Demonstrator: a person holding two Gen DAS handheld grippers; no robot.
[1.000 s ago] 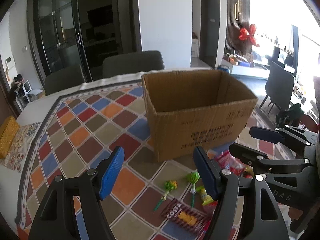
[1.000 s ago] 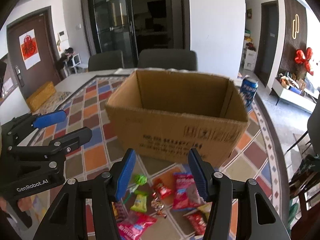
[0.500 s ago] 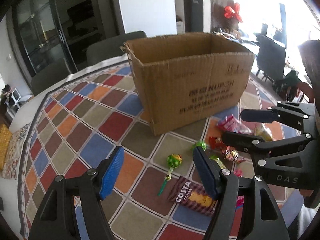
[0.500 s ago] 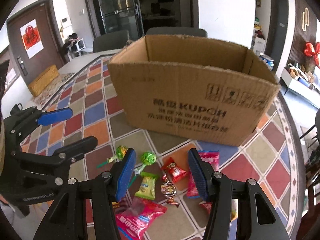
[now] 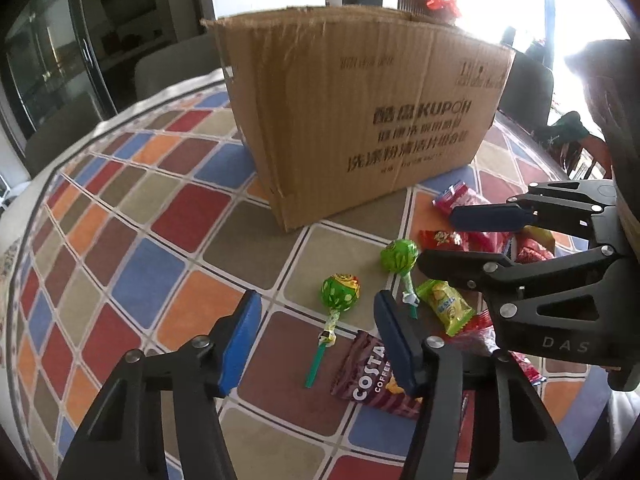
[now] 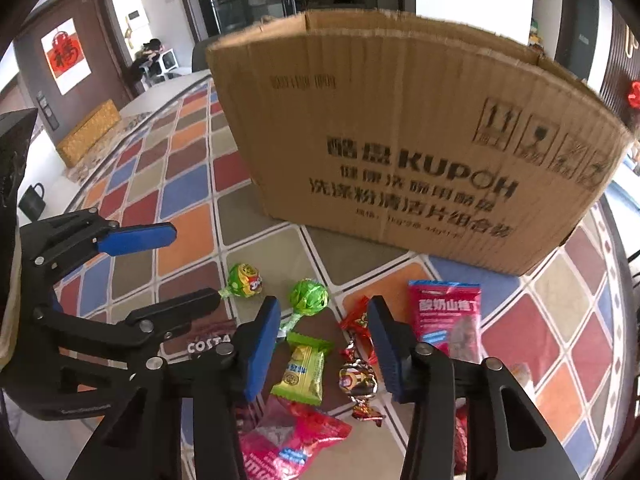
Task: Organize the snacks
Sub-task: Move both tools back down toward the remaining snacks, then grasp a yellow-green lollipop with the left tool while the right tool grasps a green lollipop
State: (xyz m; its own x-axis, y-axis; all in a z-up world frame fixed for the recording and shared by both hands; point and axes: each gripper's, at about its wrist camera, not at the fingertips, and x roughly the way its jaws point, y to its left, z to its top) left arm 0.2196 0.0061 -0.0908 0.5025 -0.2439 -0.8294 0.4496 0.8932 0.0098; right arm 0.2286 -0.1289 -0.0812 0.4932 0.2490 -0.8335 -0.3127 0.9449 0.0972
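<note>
As both tools hang over the snacks, left gripper closing around a lollipop — not gripping, right gripper closing, empty — cardboard box behind.

Box interior hidden; small print blurred.

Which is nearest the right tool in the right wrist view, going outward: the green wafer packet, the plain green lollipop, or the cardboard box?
1. Green wafer packet, between the right tool tips.
2. Plain green lollipop, just beyond the left tip.
3. Cardboard box, farthest, at the back.
</note>
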